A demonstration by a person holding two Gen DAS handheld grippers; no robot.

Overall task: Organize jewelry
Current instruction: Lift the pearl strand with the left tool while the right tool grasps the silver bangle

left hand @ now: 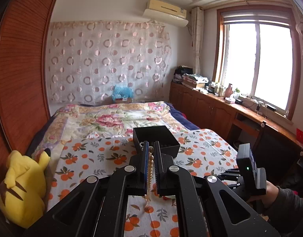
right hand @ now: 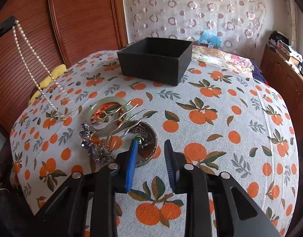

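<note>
In the left wrist view my left gripper [left hand: 151, 148] is shut on a pearl strand [left hand: 150, 165] that runs down between its pads. In the right wrist view the left gripper [right hand: 7, 24] is at the top left, and the pearl strand [right hand: 28, 47] hangs from it down to a clear comb [right hand: 61, 106] on the cloth. An open black box [right hand: 155, 59] stands at the far side. My right gripper [right hand: 151, 144] is open, low over a dark metal bangle [right hand: 149, 136] with a green stone [right hand: 139, 139]. Beside them lie a jade bangle [right hand: 104, 100], silver hairpins [right hand: 119, 122] and a purple crystal ornament [right hand: 92, 144].
An orange-print cloth [right hand: 220, 128] covers the surface. A yellow plush toy [left hand: 23, 187] sits at its left edge against a wooden wardrobe [left hand: 19, 69]. A quilted bed [left hand: 115, 116] lies beyond the box, with wooden cabinets [left hand: 206, 104] under the window. A sleeved hand [left hand: 280, 197] holds the right gripper [left hand: 248, 167].
</note>
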